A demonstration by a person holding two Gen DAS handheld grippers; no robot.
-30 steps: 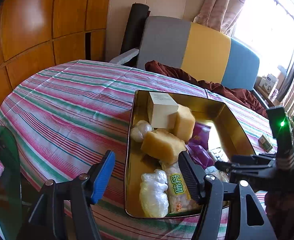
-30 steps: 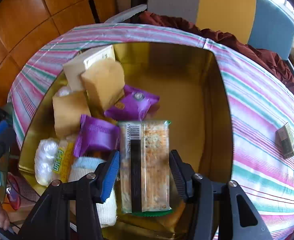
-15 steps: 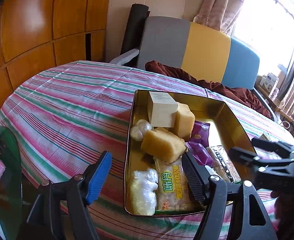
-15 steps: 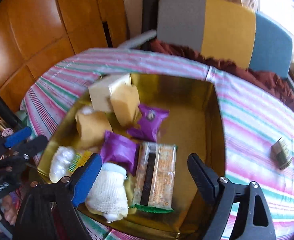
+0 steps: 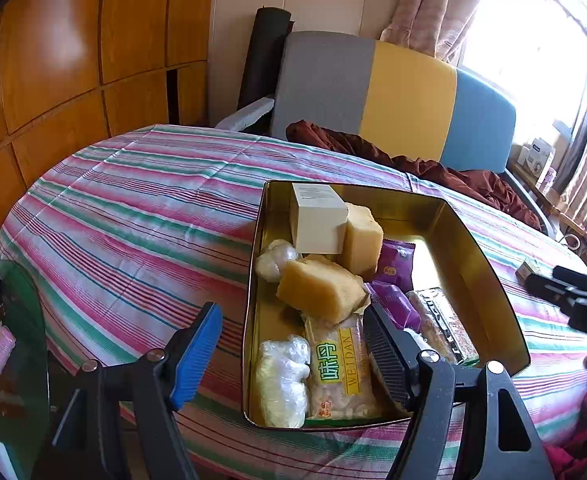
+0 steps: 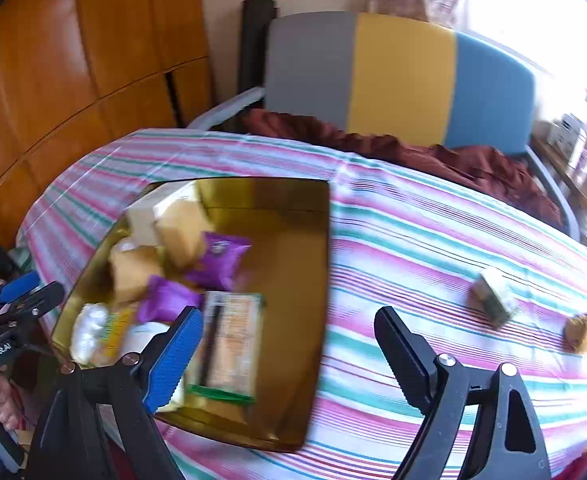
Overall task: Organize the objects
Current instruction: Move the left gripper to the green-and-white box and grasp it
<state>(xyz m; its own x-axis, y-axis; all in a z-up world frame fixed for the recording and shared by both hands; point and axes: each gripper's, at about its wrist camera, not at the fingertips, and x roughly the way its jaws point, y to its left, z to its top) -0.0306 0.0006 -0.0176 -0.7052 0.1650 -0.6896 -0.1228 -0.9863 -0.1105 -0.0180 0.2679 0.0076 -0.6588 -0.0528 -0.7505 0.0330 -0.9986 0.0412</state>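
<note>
Inside gold tin (image 5: 473, 240), "WEIDAN" packet (image 5: 343, 368); left gripper (image 5: 293, 354), right gripper (image 6: 289, 352), jaws wide, empty.

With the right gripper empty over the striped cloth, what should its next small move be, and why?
Probably swing the right gripper further right and forward toward the small box on the cloth. Its jaws stand open and empty, the gold tin already holds the cracker pack, and the box and a brown lump lie loose outside the tin.
</note>
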